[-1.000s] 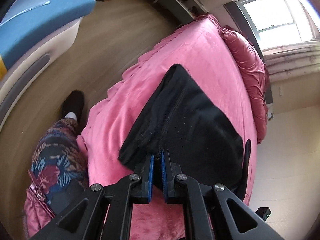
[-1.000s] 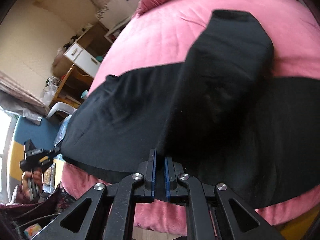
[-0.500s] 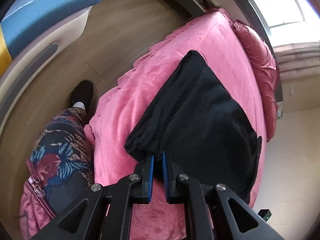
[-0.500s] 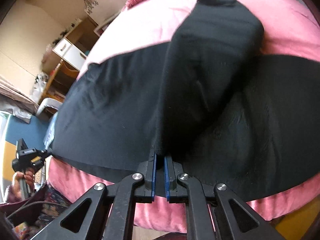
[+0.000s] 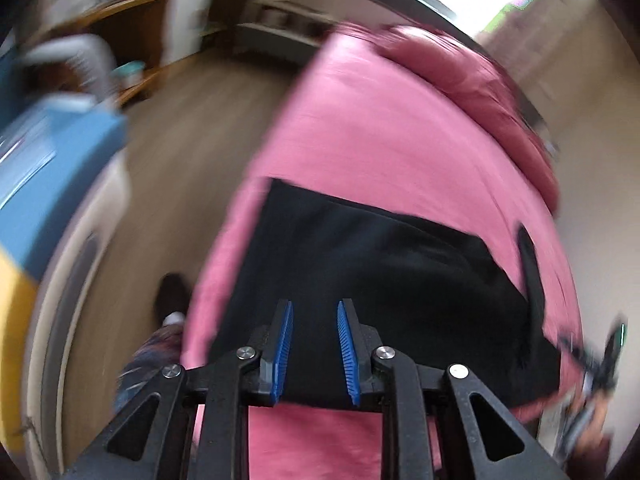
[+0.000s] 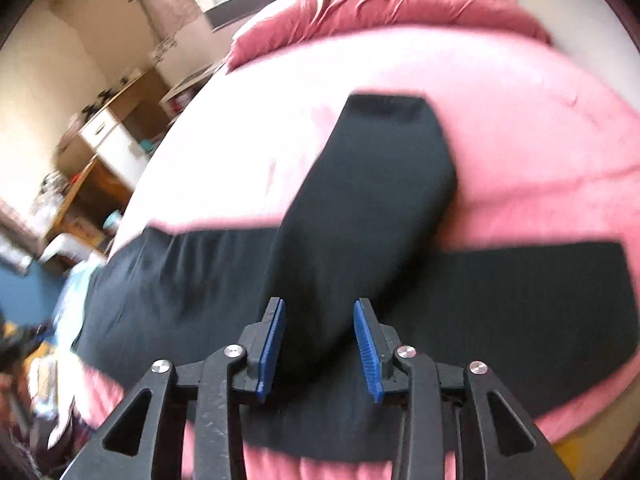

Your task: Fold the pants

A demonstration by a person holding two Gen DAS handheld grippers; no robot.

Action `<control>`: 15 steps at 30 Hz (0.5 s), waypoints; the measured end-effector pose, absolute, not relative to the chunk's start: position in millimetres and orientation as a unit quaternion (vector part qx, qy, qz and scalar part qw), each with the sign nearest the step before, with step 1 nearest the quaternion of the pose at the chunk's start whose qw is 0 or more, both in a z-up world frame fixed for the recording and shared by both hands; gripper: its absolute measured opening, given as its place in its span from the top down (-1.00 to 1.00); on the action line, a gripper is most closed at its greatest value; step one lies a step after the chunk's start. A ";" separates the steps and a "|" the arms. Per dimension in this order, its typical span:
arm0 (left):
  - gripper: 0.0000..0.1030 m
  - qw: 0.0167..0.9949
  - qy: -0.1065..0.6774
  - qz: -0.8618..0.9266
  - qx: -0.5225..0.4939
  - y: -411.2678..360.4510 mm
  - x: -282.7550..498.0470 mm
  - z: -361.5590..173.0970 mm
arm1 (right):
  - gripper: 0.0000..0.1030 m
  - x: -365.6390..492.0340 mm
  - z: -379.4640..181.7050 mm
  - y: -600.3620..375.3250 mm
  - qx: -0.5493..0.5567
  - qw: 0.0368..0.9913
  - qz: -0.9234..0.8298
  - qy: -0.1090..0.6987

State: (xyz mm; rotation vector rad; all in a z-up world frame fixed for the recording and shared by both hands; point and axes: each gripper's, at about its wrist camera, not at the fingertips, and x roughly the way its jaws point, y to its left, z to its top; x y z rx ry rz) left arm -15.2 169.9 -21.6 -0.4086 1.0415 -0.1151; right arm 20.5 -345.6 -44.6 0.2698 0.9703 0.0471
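Note:
Black pants [image 5: 380, 268] lie on a pink bed [image 5: 380, 132]. In the right wrist view the pants [image 6: 360, 240] form a wide band along the near edge, with one leg folded back across it toward the pillows. My left gripper [image 5: 313, 314] is open and empty just above the pants' near edge. My right gripper [image 6: 319, 322] is open and empty over the folded leg's near end. Both views are blurred by motion.
A dark red duvet [image 6: 380, 4] is bunched at the head of the bed. A wooden floor [image 5: 180, 128] and a blue and white cabinet [image 5: 52, 168] lie left of the bed. A desk with drawers [image 6: 100, 140] stands by the far wall. My foot [image 5: 170, 296] stands by the bed.
Both grippers were shut on the pants and have opened, letting the cloth go. The pants have dropped flat onto the bed. Both cameras have swung and pulled back.

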 end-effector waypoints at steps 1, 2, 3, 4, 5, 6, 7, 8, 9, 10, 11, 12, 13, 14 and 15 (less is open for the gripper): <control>0.55 0.844 0.499 -0.077 -0.180 154.1 -11.5 -24.7 | 0.21 35.3 -41.2 -348.5 0.131 0.878 0.019 0.461; 0.55 0.841 0.505 -0.099 -0.167 138.7 -7.4 -27.4 | 0.21 52.0 -38.5 -347.6 0.133 0.879 0.014 0.457; 0.55 0.837 0.511 -0.125 -0.152 119.9 -2.8 -32.0 | 0.19 72.3 -36.9 -345.4 0.130 0.880 0.009 0.456; 0.55 0.832 0.517 -0.142 -0.141 106.2 0.4 -35.7 | 0.16 87.6 -37.0 -342.0 0.127 0.879 0.007 0.459; 0.55 0.828 0.521 -0.159 -0.131 94.5 2.6 -38.8 | 0.15 111.7 -39.2 -338.5 0.124 0.877 0.000 0.465; 0.55 0.823 0.525 -0.177 -0.123 83.4 5.6 -41.9 | 0.10 128.3 -41.3 -335.2 0.122 0.874 -0.004 0.470; 0.55 0.817 0.531 -0.192 -0.115 70.9 8.7 -46.0 | 0.06 144.8 -43.9 -333.9 0.121 0.871 -0.007 0.477; 0.55 0.811 0.537 -0.203 -0.110 63.0 11.6 -50.0 | 0.05 163.1 -48.1 -332.1 0.119 0.868 -0.015 0.481; 0.55 0.806 0.542 -0.212 -0.105 56.4 13.3 -53.4 | 0.04 183.4 -53.5 -331.2 0.117 0.866 -0.031 0.486; 0.55 0.802 0.547 -0.219 -0.098 49.4 15.6 -57.2 | 0.04 202.3 -60.4 -331.5 0.115 0.861 -0.042 0.494; 0.55 0.800 0.549 -0.224 -0.093 44.3 17.5 -60.7 | 0.04 218.9 -65.0 -335.7 0.111 0.857 -0.056 0.499; 0.55 0.796 0.553 -0.230 -0.088 39.2 19.2 -63.6 | 0.04 231.4 -69.8 -337.0 0.105 0.854 -0.073 0.504; 0.55 0.794 0.554 -0.236 -0.086 37.2 21.6 -65.8 | 0.04 240.5 -74.1 -339.2 0.103 0.851 -0.087 0.508; 0.55 0.792 0.554 -0.242 -0.084 32.9 23.3 -67.0 | 0.04 253.9 -81.4 -343.9 0.107 0.845 -0.096 0.515; 0.55 0.792 0.553 -0.247 -0.081 29.5 24.5 -67.6 | 0.03 264.2 -86.6 -345.7 0.108 0.840 -0.105 0.521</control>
